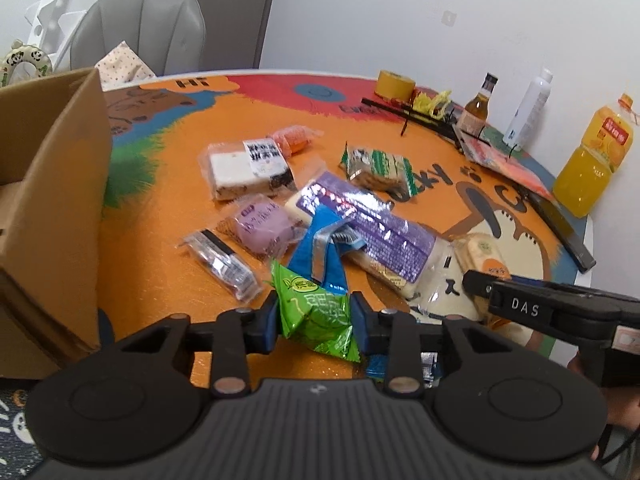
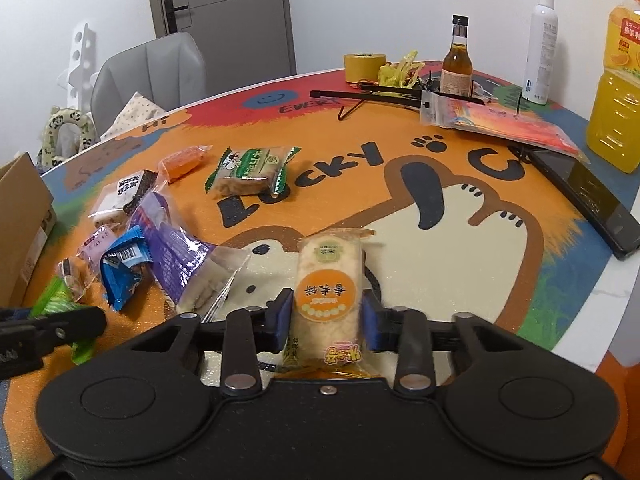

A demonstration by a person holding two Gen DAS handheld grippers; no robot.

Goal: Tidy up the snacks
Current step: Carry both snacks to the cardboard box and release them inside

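My left gripper (image 1: pixel 316 316) is shut on a green snack packet (image 1: pixel 320 316) just above the table's near edge. My right gripper (image 2: pixel 326 314) is shut on a rice cracker pack (image 2: pixel 326 284) with an orange round label. The right gripper also shows at the right of the left wrist view (image 1: pixel 476 284). Several snacks lie on the colourful table mat (image 1: pixel 160 216): a long purple pack (image 1: pixel 368 228), a blue packet (image 1: pixel 320 248), a round purple cake (image 1: pixel 262 224), a white cake slice (image 1: pixel 244 170), a green biscuit pack (image 1: pixel 378 168), an orange jelly (image 1: pixel 294 138) and a small clear bar (image 1: pixel 220 262).
An open cardboard box (image 1: pixel 52 184) stands at the table's left edge. At the far right are a juice bottle (image 1: pixel 596 160), a white spray bottle (image 1: pixel 528 108), a small brown bottle (image 1: pixel 478 106), yellow tape (image 1: pixel 394 84), a red packet (image 1: pixel 504 164) and a black phone (image 2: pixel 588 196). A grey chair (image 1: pixel 140 32) is behind.
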